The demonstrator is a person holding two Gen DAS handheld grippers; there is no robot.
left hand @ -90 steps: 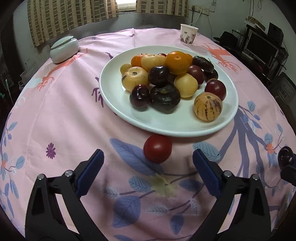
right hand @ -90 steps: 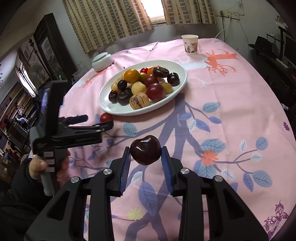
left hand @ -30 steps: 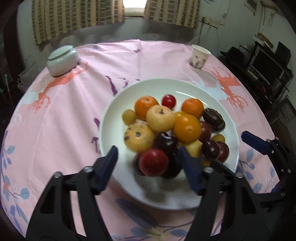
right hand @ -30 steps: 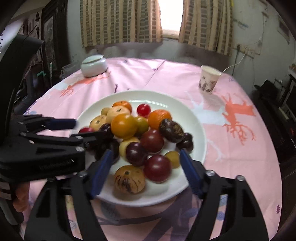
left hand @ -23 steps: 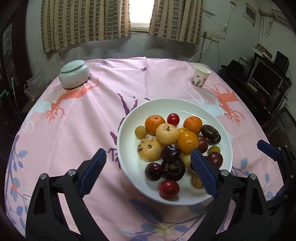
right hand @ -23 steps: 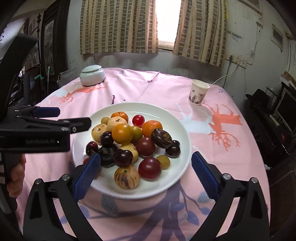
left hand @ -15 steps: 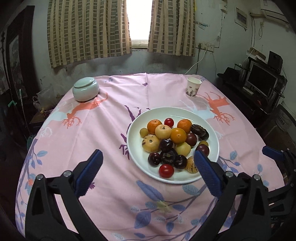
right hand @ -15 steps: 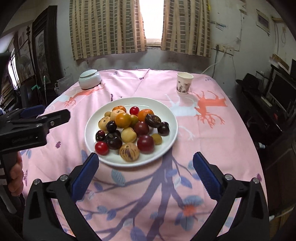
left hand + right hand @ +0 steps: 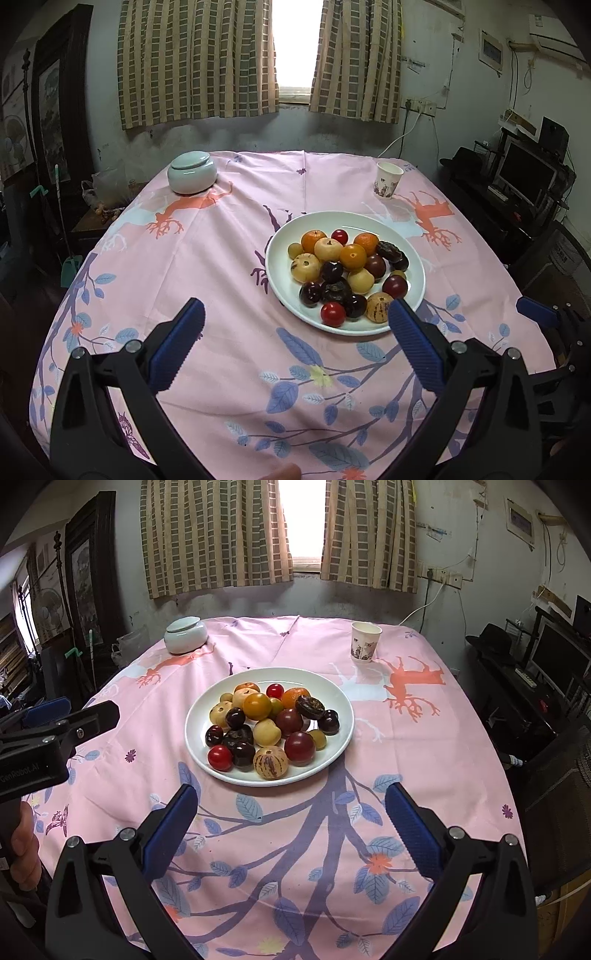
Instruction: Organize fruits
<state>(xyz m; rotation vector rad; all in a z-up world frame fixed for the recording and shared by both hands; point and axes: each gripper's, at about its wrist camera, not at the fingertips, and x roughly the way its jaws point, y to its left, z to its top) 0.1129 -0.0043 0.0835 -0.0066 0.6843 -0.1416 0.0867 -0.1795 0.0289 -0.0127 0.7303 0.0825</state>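
The left claw (image 9: 295,345) was held spread wide, nothing between its jaws, and the right claw (image 9: 291,821) stood equally spread and empty. The fruits (image 9: 264,725) were seen heaped on the white plate (image 9: 340,746), which lay ahead of both claws: beyond the right finger of the left claw, and straight ahead of the gap of the right one. No loose fruit was seen on the pink cloth of the counter (image 9: 221,295), so the sorting was judged nearly or wholly done.

To the left of the left claw, the counter's rim (image 9: 55,325) dropped away close by. The lidded ceramic jar (image 9: 192,173) stood far ahead and leftward, well apart from the plate. Between jar and plate a broad stretch of bare cloth was left, the widest room for any move.

The pile was judged the main risk. The red tomato (image 9: 333,314) and the striped fruit (image 9: 379,313) sat near the plate's near rim, and the round pieces were stacked on one another. A nudge from a finger could set one rolling off onto the cloth.

Ahead and to the right of the plate, the paper cup (image 9: 365,642) was judged light and easily toppled by a sweeping claw. On the right the counter's edge (image 9: 506,794) curved away, and little margin was left there for a rolling fruit.
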